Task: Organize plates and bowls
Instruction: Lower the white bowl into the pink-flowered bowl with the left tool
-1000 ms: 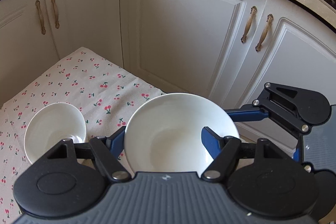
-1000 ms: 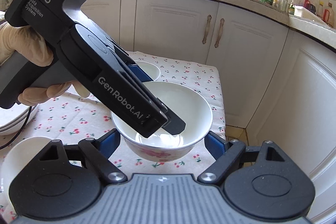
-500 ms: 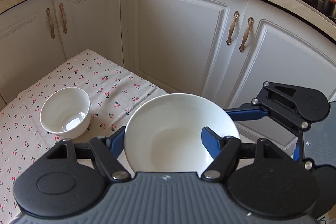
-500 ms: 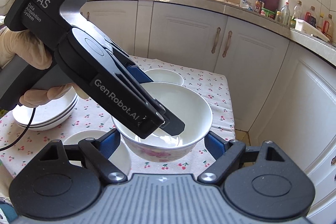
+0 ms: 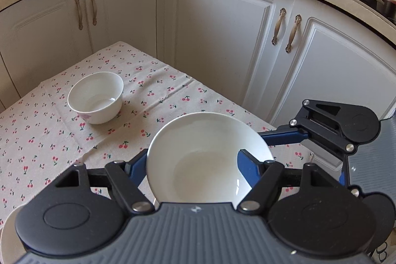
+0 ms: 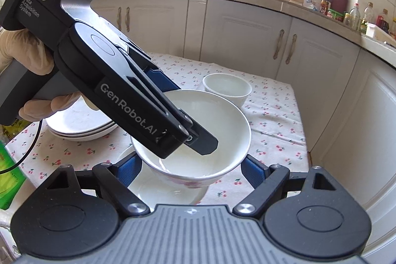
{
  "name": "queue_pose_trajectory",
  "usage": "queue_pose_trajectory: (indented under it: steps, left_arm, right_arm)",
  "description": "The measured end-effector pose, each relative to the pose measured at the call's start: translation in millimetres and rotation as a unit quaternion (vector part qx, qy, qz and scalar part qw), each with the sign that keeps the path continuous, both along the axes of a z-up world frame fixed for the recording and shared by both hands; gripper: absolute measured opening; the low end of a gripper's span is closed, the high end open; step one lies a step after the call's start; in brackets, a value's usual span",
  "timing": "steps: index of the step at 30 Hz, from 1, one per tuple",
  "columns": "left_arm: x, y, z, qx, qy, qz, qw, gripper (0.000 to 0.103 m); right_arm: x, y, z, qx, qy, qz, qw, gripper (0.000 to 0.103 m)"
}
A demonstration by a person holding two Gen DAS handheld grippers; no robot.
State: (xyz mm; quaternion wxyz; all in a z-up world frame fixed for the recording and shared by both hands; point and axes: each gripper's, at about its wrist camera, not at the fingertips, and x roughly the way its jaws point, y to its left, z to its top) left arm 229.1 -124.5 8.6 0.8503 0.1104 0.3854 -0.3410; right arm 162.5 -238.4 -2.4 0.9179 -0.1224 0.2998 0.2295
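Both grippers hold one large white bowl (image 5: 205, 165) with a pink flower band, lifted above the table. My left gripper (image 5: 193, 162) is shut on its wall, one finger (image 6: 203, 142) inside the bowl and the other outside. My right gripper (image 6: 190, 167) is shut on the bowl (image 6: 212, 130) from both outer sides. One right finger (image 5: 279, 136) reaches the bowl's right side in the left wrist view. A flat white plate (image 6: 163, 192) lies on the cloth right under the bowl. A smaller white bowl (image 5: 96, 98) (image 6: 227, 88) stands further off on the table.
Three stacked white plates (image 6: 81, 125) sit on the cherry-print tablecloth (image 5: 37, 140) at the left. A green bottle (image 6: 7, 177) stands at the near left edge. White kitchen cabinets (image 5: 222, 41) close in behind and to the right of the table. A gloved hand (image 6: 24, 58) holds the left gripper.
Both grippers carried the large bowl together from beyond the table's edge to over the table. The stacked plates and the plate under the bowl came into view. Neither grip changed.
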Motion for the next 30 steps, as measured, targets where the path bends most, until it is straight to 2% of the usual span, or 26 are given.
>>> queue_pose_trajectory:
  steps: [15,30]
  left_arm:
    - [-11,17,-25,0.005,0.022,0.01,0.9997,0.075]
    - [-10,15,-33,0.006,0.028,0.008,0.9996,0.075]
  right_arm:
    - [-10,16,-21,-0.003,0.034,0.02,0.999,0.09]
    - [-9,14,-26,-0.004,0.046,0.019,0.999,0.09]
